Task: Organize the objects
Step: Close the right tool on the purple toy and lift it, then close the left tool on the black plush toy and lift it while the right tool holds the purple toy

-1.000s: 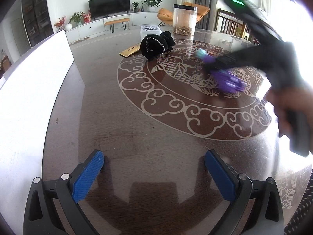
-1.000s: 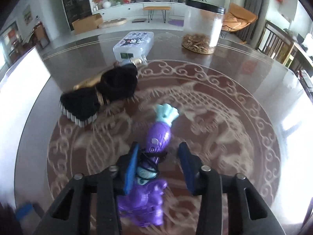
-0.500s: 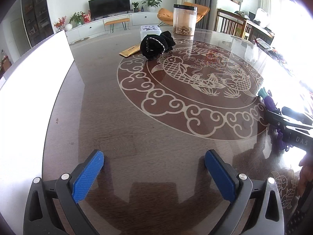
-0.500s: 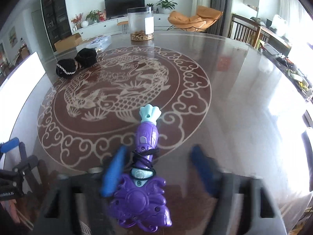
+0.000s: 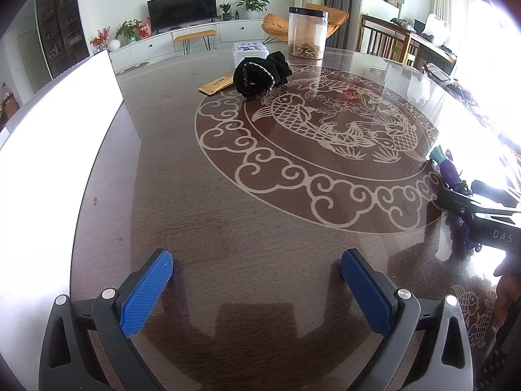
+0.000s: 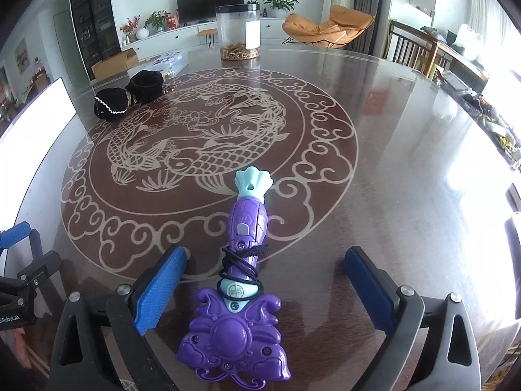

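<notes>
Room: living room behind your bench, with a television (image 5: pixel 181 8) on a low white cabinet, potted plants and an orange chair (image 6: pixel 329 27).
Bench: dark round bench (image 5: pixel 228 234) with a pale fish-and-cloud medallion inlaid at its middle, glossy under window glare on your right.
Left tongs: your left tongs (image 5: pixel 257 288) stand wide apart over bare wood at the near edge, blue pads (image 5: pixel 146 293) facing each other, nothing between them.
Right tongs: your right tongs (image 6: pixel 265 280) are spread wide as well, one pad on each side of the toy and neither touching it.
Purple toy: the purple toy wand (image 6: pixel 242 280) lies flat on the bench between your right pads, ornate head nearest the camera, teal shell tip pointing toward the medallion, a black hair tie (image 6: pixel 242 265) looped round its neck. From the left wrist it shows at the far right edge (image 5: pixel 451 171), partly hidden by the right tool.
Far side: black cloth bundle (image 5: pixel 260 75) resting on a tan flat packet (image 5: pixel 216 83), a small clear box (image 5: pixel 249 52) just behind, and a tall clear jar (image 5: pixel 307 32) with brown contents, well apart from the toy.
</notes>
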Tool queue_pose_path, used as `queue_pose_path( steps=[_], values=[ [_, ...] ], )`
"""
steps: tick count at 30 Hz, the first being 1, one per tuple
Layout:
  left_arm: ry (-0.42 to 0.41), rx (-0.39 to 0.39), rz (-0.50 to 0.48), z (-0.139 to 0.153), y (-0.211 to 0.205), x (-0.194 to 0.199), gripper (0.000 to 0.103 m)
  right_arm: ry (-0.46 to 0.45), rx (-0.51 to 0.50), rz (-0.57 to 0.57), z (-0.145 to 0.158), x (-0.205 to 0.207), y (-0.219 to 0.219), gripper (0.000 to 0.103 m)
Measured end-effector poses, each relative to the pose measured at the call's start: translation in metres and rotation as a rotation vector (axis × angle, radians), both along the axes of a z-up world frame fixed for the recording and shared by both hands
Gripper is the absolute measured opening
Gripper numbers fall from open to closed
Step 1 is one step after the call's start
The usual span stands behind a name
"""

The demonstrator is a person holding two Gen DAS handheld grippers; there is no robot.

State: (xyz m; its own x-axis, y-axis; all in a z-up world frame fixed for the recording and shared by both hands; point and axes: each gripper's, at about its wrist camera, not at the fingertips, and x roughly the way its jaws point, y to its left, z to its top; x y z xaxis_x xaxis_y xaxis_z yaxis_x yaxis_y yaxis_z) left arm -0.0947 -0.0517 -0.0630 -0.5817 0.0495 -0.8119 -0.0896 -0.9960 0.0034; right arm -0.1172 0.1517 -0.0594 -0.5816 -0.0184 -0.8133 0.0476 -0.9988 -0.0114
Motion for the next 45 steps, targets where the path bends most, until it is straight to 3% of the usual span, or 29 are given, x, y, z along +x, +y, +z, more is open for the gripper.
queue_pose_path(
  steps=[7, 9, 12, 15, 18, 22, 26, 27, 28, 30, 31, 33, 37, 38, 40, 42, 45],
  values=[
    [-0.002, -0.002, 0.002, 0.0, 0.0, -0.001, 0.103, -0.005, 0.0, 0.007, -0.001, 0.0, 0.0, 0.102],
    [-0.045, -0.002, -0.01, 0.002, 0.002, -0.01, 0.103, -0.007, -0.002, 0.01, -0.001, 0.0, -0.001, 0.102],
    [-0.116, 0.005, -0.006, 0.014, 0.005, -0.042, 0.103, -0.009, -0.002, 0.013, -0.002, -0.001, -0.002, 0.103],
    [-0.021, 0.063, 0.025, 0.047, 0.003, -0.079, 0.103, -0.009, -0.001, 0.013, -0.002, -0.001, -0.002, 0.103],
    [-0.02, 0.064, -0.022, 0.059, 0.015, -0.134, 0.103, -0.009, -0.002, 0.013, -0.002, -0.001, -0.002, 0.103],
    [-0.105, -0.01, -0.039, 0.037, 0.025, -0.209, 0.103, -0.009, -0.001, 0.013, -0.002, -0.001, -0.002, 0.103],
    [-0.184, 0.009, -0.016, 0.009, 0.026, -0.243, 0.103, -0.009, -0.002, 0.013, -0.002, -0.001, -0.002, 0.103],
    [-0.161, 0.015, -0.032, 0.007, 0.028, -0.243, 0.089, -0.009, -0.002, 0.013, -0.002, -0.001, -0.002, 0.103],
    [-0.138, -0.003, -0.036, 0.009, 0.031, -0.241, 0.062, -0.009, -0.002, 0.013, -0.002, -0.001, -0.002, 0.103],
    [-0.103, 0.002, -0.044, 0.011, 0.034, -0.228, 0.041, -0.009, -0.001, 0.013, -0.002, -0.001, -0.002, 0.103],
    [-0.098, 0.027, -0.042, 0.011, 0.034, -0.219, 0.039, -0.009, -0.002, 0.014, -0.002, -0.001, -0.002, 0.103],
    [-0.097, 0.06, -0.033, 0.01, 0.033, -0.188, 0.039, -0.01, -0.001, 0.015, -0.002, -0.002, -0.002, 0.103],
    [-0.076, 0.01, -0.063, 0.007, 0.037, -0.093, 0.045, -0.009, -0.001, 0.014, -0.001, -0.001, -0.002, 0.103],
    [-0.07, -0.009, -0.075, 0.006, 0.038, -0.078, 0.05, -0.009, 0.0, 0.013, -0.001, -0.001, -0.002, 0.103],
    [-0.061, -0.04, -0.077, 0.007, 0.038, -0.047, 0.088, -0.009, 0.0, 0.012, -0.001, -0.002, -0.002, 0.103],
    [-0.058, -0.03, -0.056, 0.002, 0.035, -0.034, 0.099, -0.009, 0.001, 0.01, -0.001, -0.002, -0.002, 0.103],
    [-0.027, -0.003, -0.039, 0.0, 0.032, -0.029, 0.103, -0.009, 0.001, 0.01, -0.001, -0.002, -0.002, 0.103]
  ],
)
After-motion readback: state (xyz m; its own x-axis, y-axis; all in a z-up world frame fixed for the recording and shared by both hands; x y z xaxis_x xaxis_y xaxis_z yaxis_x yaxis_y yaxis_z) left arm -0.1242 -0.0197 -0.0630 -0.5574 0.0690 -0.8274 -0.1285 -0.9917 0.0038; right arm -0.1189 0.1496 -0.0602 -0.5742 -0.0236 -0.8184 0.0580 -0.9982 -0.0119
